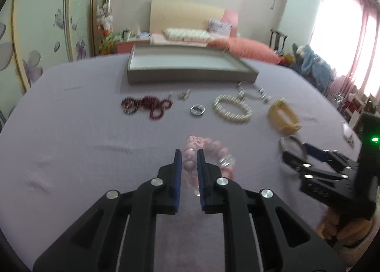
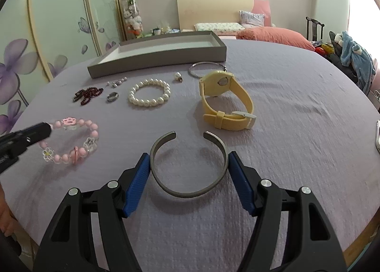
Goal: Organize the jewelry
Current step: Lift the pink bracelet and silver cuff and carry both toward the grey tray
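A pink bead bracelet (image 1: 223,153) with a paw charm and clear flower beads lies on the lilac cloth. My left gripper (image 1: 189,154) is shut on its near beads; the right wrist view shows that gripper (image 2: 46,129) holding the bracelet (image 2: 71,139) by its left side. A silver open cuff bangle (image 2: 187,193) lies flat between the blue pads of my right gripper (image 2: 189,160), both pads touching its outer sides. From the left wrist view the right gripper (image 1: 296,151) and cuff (image 1: 285,143) sit at the right. A grey tray (image 2: 154,60) with a white floor stands at the back.
Between tray and grippers lie dark red beads (image 2: 87,94), a silver ring (image 2: 112,96), small studs (image 2: 116,82), a pearl bracelet (image 2: 149,94), a pearl pendant (image 2: 177,77), a thin bangle (image 2: 204,68) and a yellow watch (image 2: 225,105). Beyond the table is a bed.
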